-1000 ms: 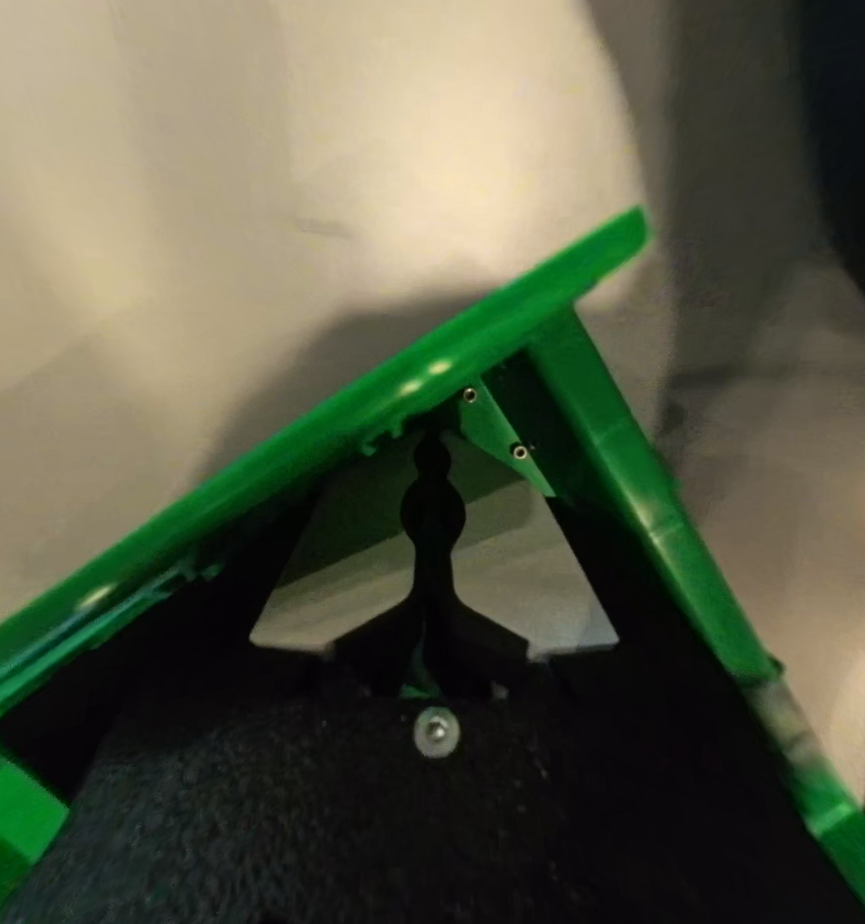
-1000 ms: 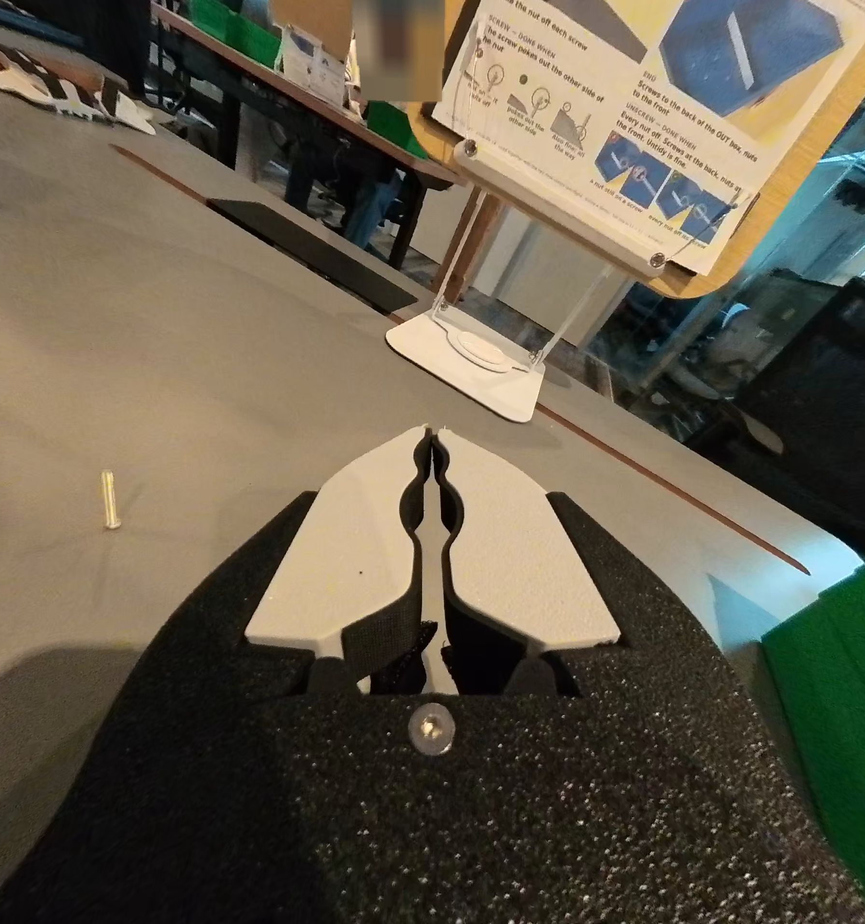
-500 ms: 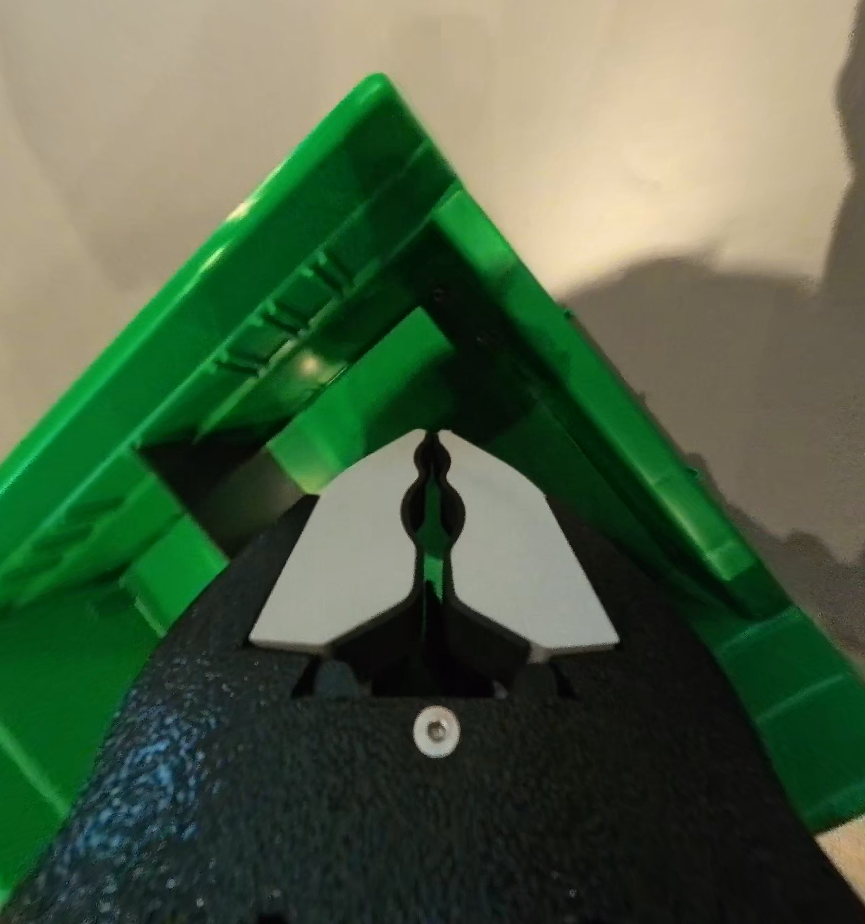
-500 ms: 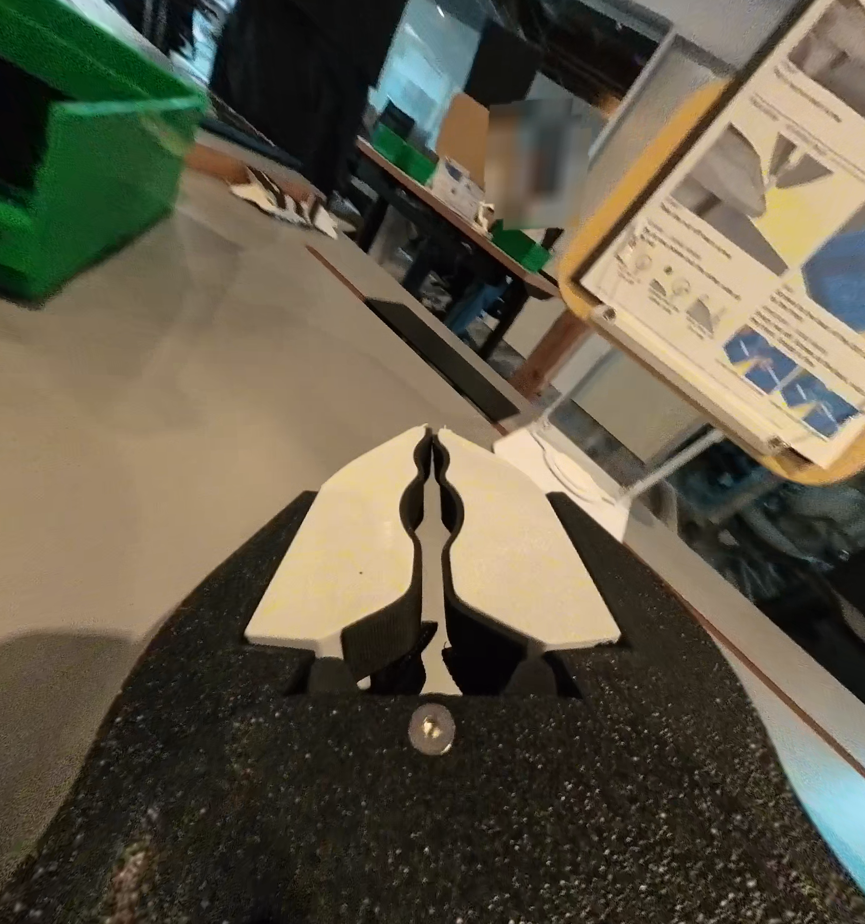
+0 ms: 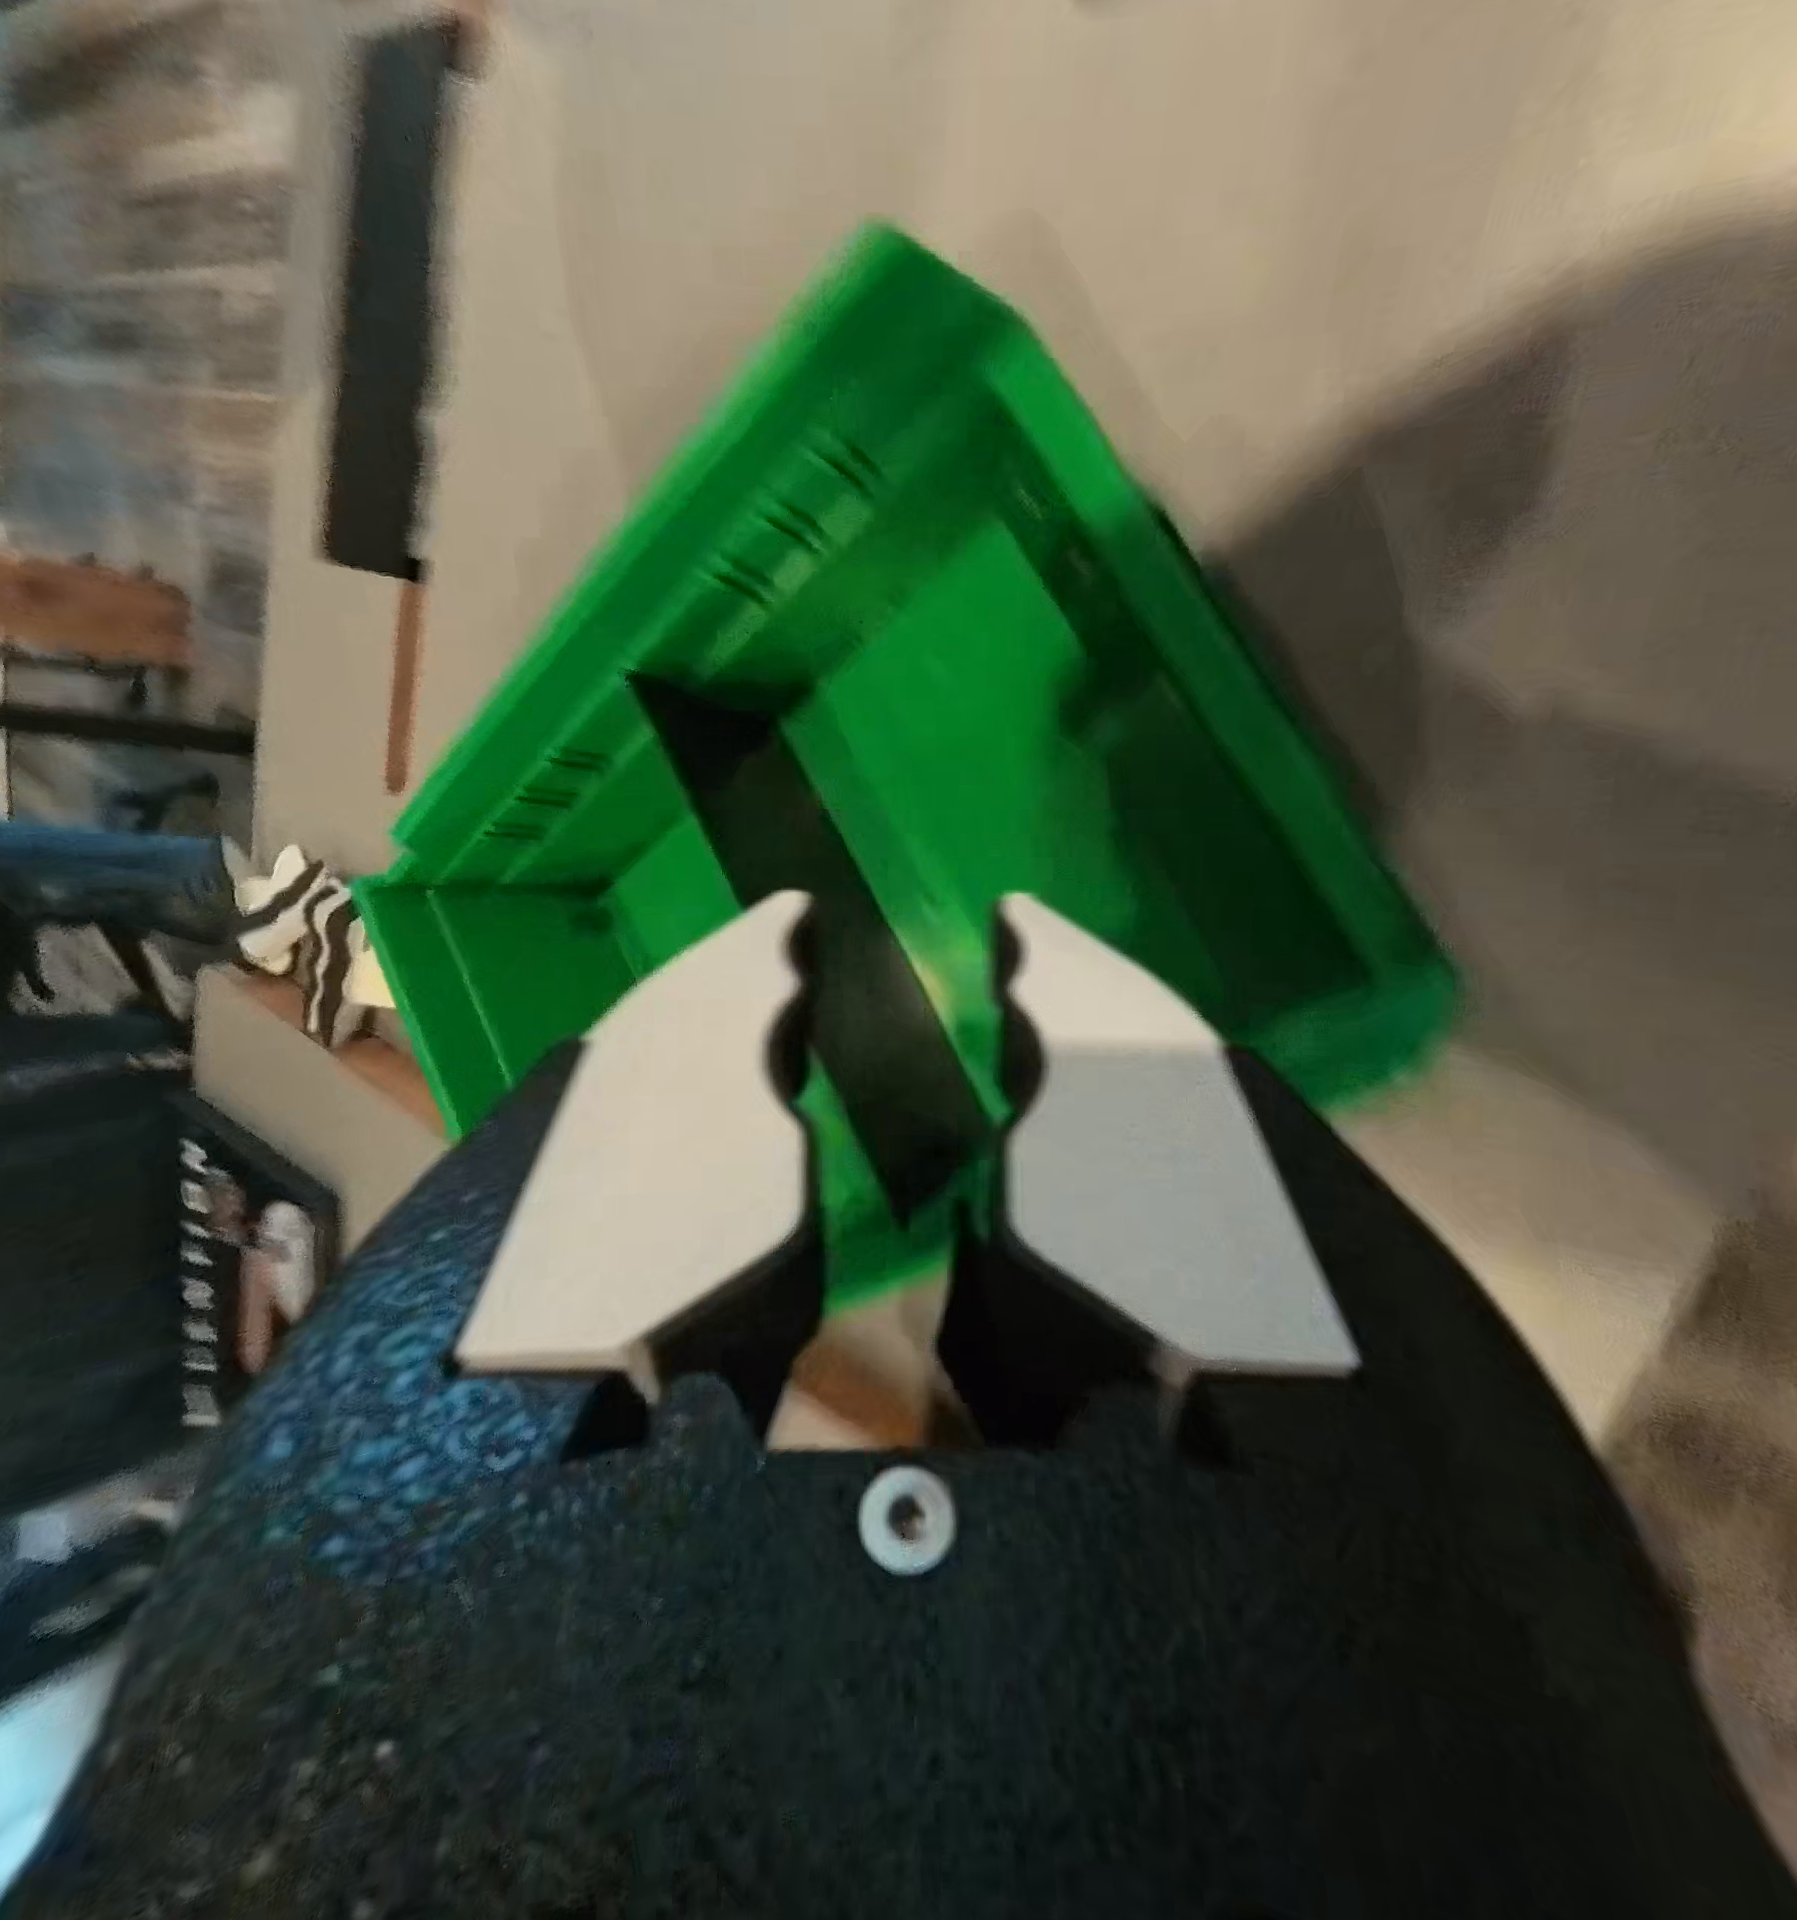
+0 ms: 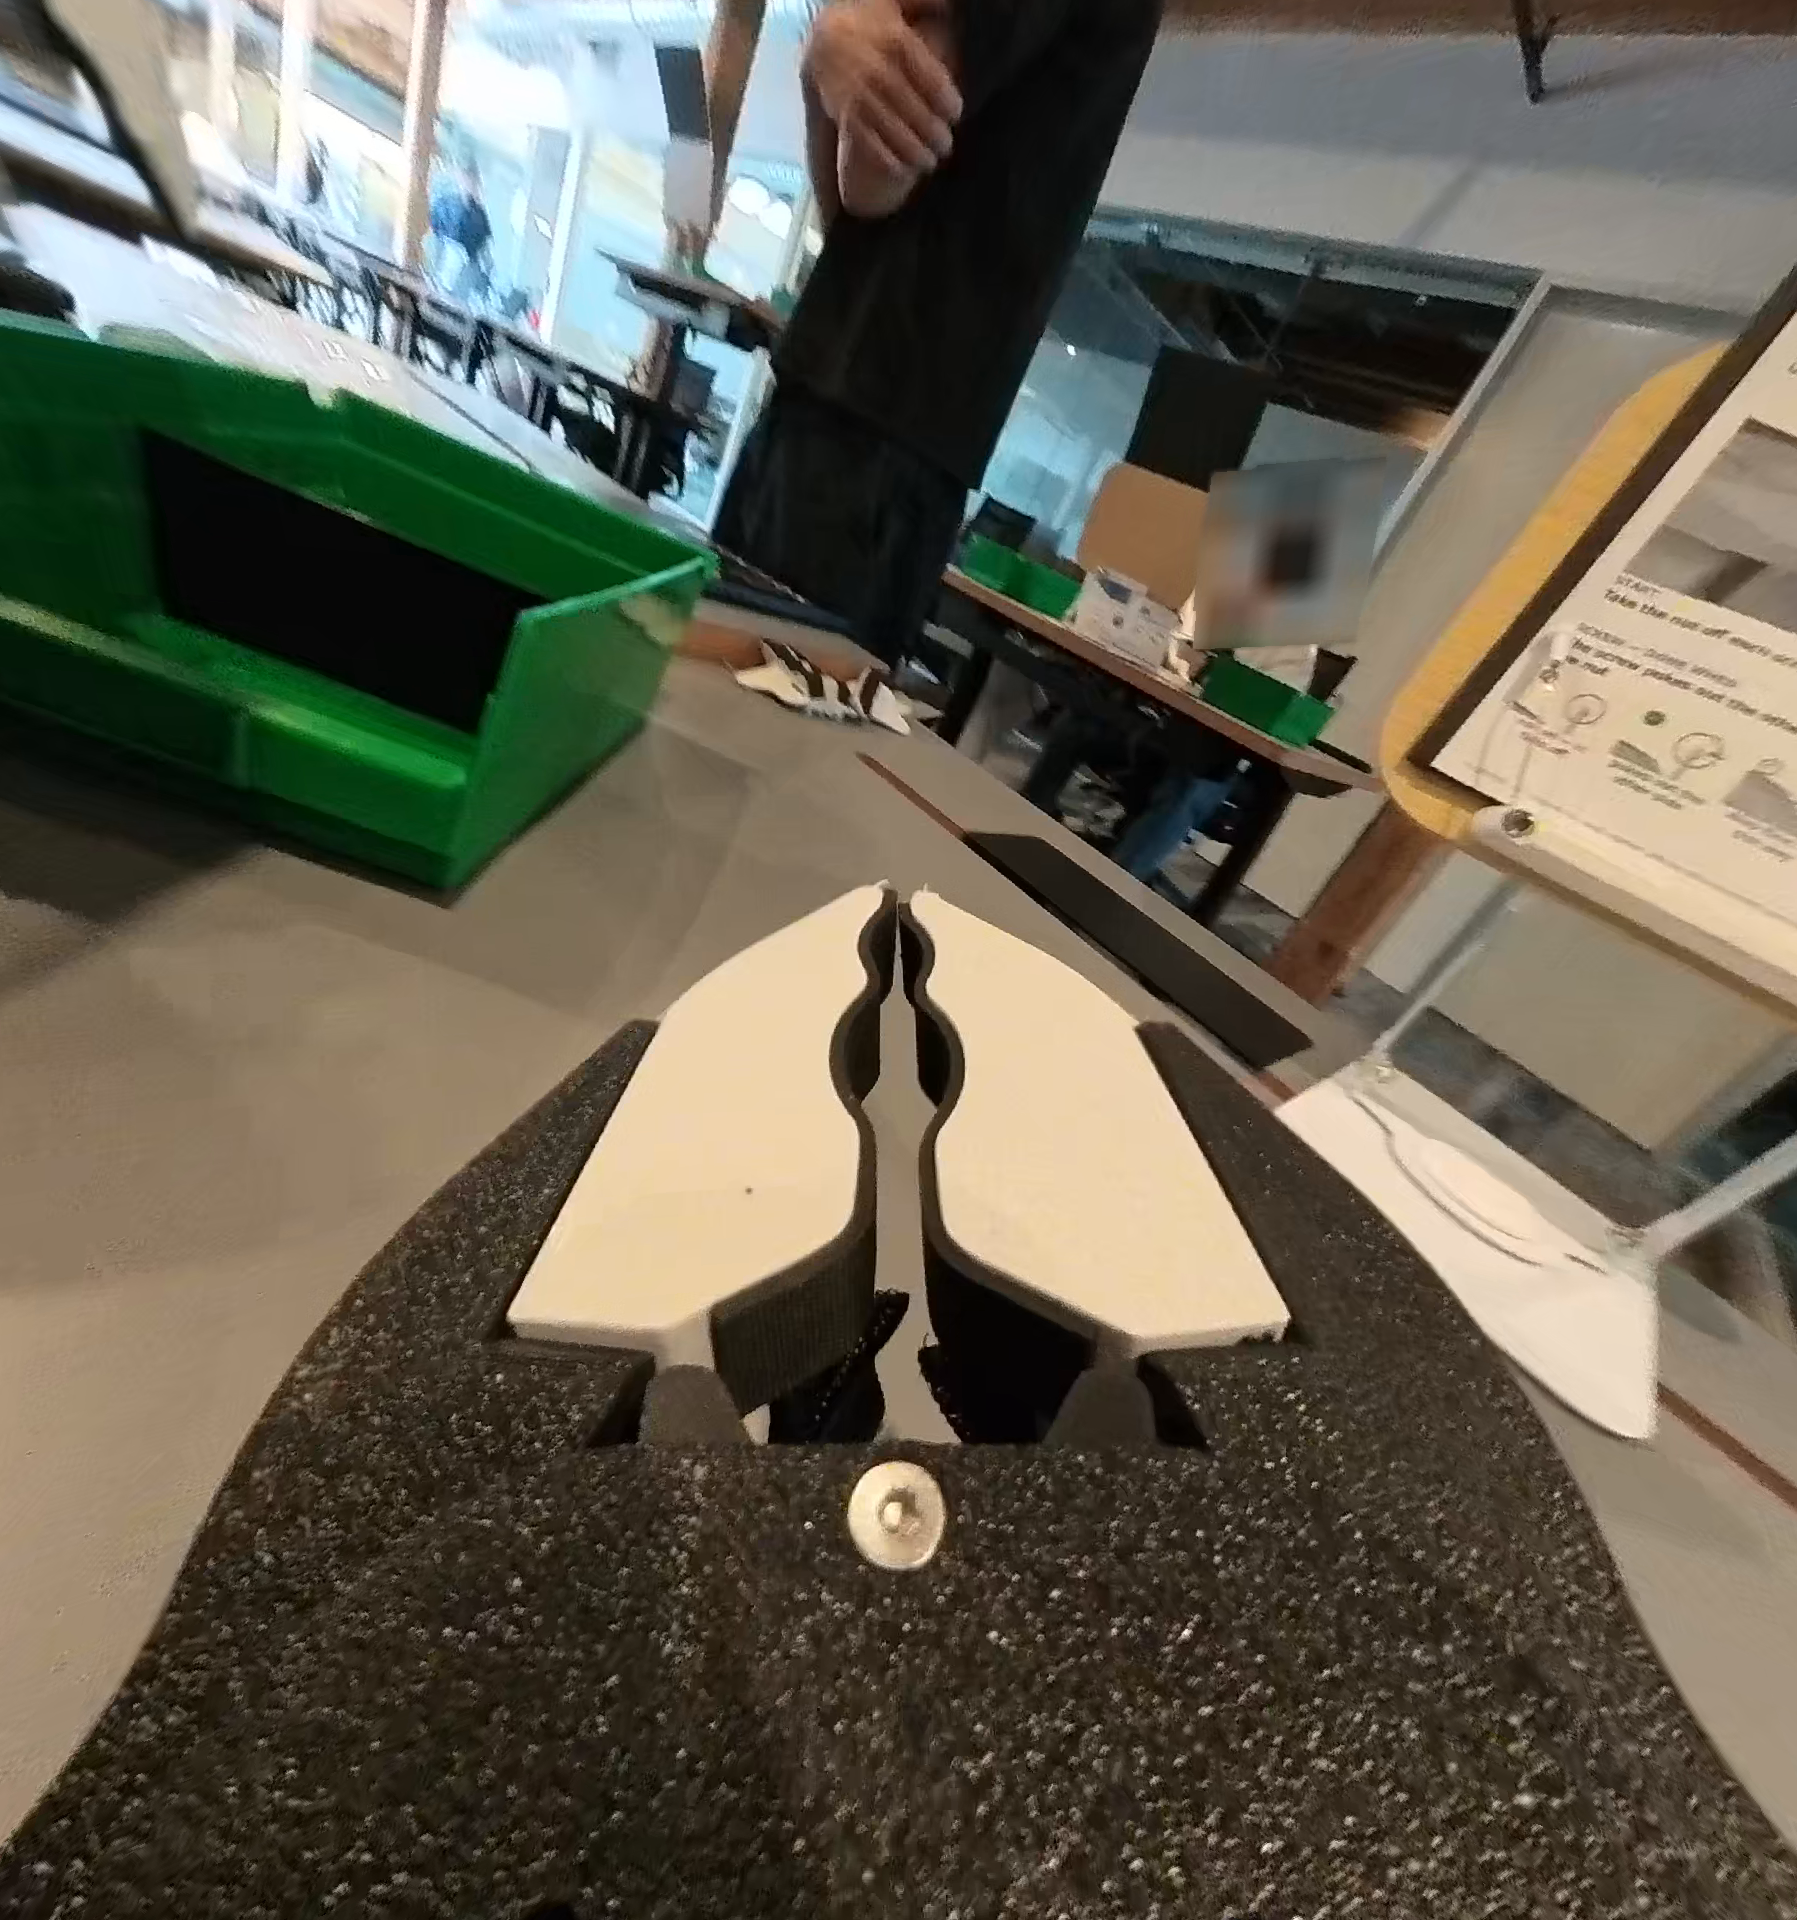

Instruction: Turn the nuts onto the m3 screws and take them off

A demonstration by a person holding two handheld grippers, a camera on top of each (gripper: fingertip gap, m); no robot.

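- Left wrist view: the left gripper (image 5: 902,914) has its two pale fingers (image 5: 665,1122) set clearly apart, with nothing clamped between them.
- Just beyond the fingertips lies the green bin (image 5: 977,665), seen corner-on and blurred. A black divider (image 5: 832,935) runs inside it and shows through the gap between the fingers, though neither finger presses on it.
- The bin rests on the grey table (image 5: 1289,260). To the left of the bin lies a black-and-white striped piece (image 5: 302,945) near the table's edge.
- No screw or nut can be made out in this view; the blur hides anything that small.
- Right wrist view: the right gripper (image 6: 899,894) has its fingertips almost meeting, only a hairline slit between them, and the grasp is bare.
- The green bin (image 6: 374,769) stands on the grey table (image 6: 198,1091), well to the left of this gripper and farther away, its black divider (image 6: 333,592) visible inside.
- Right of the bin, at the table's far edge, lies the striped piece (image 6: 821,686). Behind that stands a person in dark clothes (image 6: 925,312).
- At the far right of the bin stands an instruction sheet on a stand (image 6: 1704,623), its white base (image 6: 1476,1226) on the table.
- Screws and nuts are not discernible here either.
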